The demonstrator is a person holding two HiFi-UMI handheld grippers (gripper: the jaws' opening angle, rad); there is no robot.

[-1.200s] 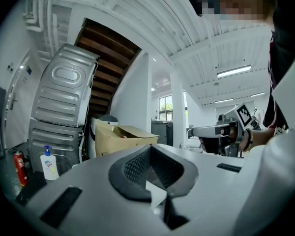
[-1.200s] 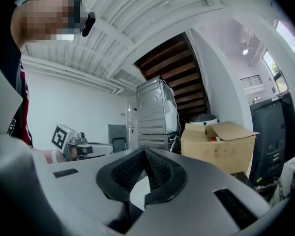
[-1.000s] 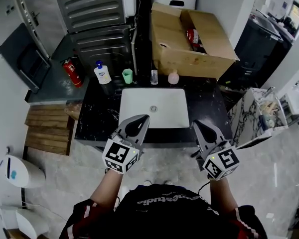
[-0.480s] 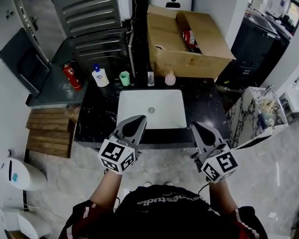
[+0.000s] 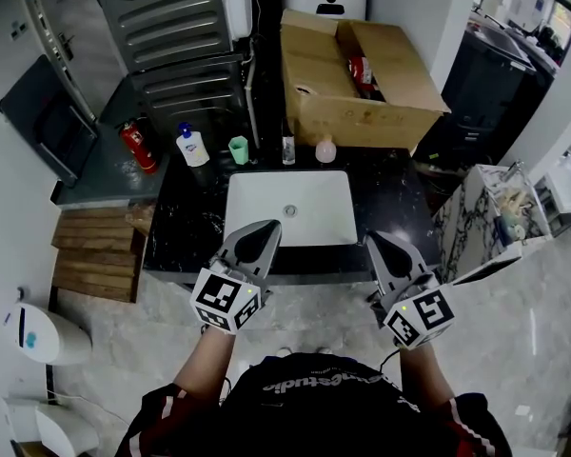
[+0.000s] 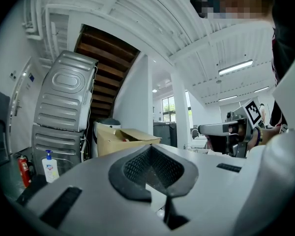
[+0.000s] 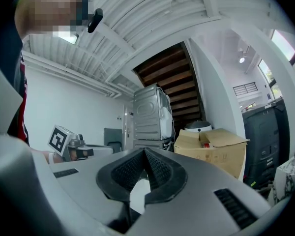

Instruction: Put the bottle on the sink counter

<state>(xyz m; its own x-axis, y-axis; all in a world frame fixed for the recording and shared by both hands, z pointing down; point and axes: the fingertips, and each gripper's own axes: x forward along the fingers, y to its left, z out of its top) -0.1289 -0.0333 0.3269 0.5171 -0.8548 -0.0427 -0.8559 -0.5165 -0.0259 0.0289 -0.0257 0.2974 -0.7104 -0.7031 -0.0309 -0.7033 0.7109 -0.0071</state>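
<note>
A white pump bottle [image 5: 192,147] with a blue top stands at the back left of the black sink counter [image 5: 186,231]; it also shows in the left gripper view [image 6: 49,166]. A small clear bottle [image 5: 287,149] and a round pink bottle [image 5: 325,150] stand behind the white basin [image 5: 290,208]. My left gripper [image 5: 270,227] is shut and empty over the counter's front edge, left of centre. My right gripper [image 5: 371,239] is also shut and empty at the front edge, right of centre. Neither touches anything.
A green cup [image 5: 238,149] stands by the pump bottle. An open cardboard box [image 5: 357,74] with a red item inside sits behind the counter. A stacked washer and dryer [image 5: 171,36] and a red fire extinguisher [image 5: 138,147] are at the left. A marble shelf unit [image 5: 490,222] stands at the right.
The head view has shifted slightly, so the counter sits a bit lower in frame. Both grippers stay shut and hold about the same place at the counter's front edge.
</note>
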